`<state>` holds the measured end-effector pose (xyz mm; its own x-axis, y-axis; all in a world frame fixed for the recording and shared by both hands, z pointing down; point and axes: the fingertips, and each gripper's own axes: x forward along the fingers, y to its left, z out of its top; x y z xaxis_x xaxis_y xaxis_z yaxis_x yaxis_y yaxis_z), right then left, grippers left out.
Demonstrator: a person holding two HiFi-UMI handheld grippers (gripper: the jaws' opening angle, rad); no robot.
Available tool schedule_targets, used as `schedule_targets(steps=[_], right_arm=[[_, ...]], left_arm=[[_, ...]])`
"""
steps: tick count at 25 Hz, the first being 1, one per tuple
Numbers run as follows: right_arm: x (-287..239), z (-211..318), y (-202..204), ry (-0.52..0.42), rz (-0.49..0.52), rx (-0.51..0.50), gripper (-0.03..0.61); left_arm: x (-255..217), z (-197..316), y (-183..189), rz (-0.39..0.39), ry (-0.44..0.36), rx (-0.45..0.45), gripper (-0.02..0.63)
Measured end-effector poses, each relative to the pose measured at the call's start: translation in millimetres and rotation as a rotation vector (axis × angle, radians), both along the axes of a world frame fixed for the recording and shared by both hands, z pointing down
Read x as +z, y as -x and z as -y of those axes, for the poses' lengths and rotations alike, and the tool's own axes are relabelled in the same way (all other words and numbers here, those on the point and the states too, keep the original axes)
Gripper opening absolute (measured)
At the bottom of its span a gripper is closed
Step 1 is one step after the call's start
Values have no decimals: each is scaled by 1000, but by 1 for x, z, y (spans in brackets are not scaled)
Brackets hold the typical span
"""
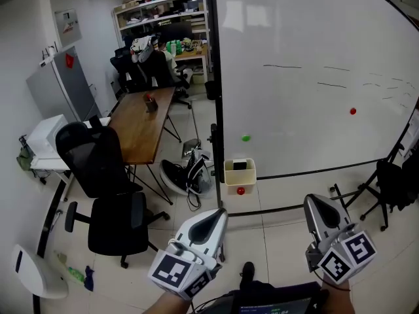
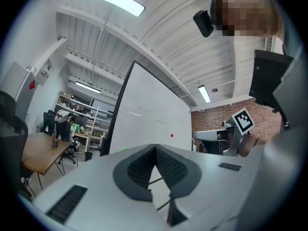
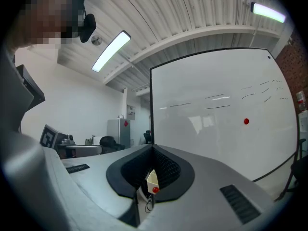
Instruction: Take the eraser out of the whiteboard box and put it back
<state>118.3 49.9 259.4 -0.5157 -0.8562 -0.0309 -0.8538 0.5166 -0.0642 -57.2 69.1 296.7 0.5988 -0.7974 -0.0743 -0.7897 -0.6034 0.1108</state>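
Observation:
A cream box (image 1: 239,173) hangs at the bottom left corner of the whiteboard (image 1: 308,77), with the black eraser (image 1: 240,165) lying in it. Both grippers are held low in front of the board, well short of the box. My left gripper (image 1: 218,214) is shut with nothing in it, its tips meeting in the left gripper view (image 2: 155,148). My right gripper (image 1: 314,203) is also shut and empty. In the right gripper view (image 3: 153,148), the box (image 3: 151,179) shows through the gap below the joined tips.
The board carries a red magnet (image 1: 241,190) under the box, a green magnet (image 1: 245,137) and another red magnet (image 1: 353,111). A wooden table (image 1: 141,123) and black office chair (image 1: 108,188) stand to the left. Shoes and cables (image 1: 186,174) lie by the board's stand.

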Motion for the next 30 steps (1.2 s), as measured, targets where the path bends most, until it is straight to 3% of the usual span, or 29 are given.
schedule_targets(steps=[13, 23, 30], right_arm=[[18, 131, 19, 44, 52, -136, 12], [33, 229, 34, 62, 84, -283, 12], [51, 268, 61, 112, 44, -320, 14]], left_arm=[[-12, 124, -8, 63, -12, -88, 35], [0, 210, -3, 89, 27, -241, 35], [13, 255, 9, 115, 41, -284, 35]])
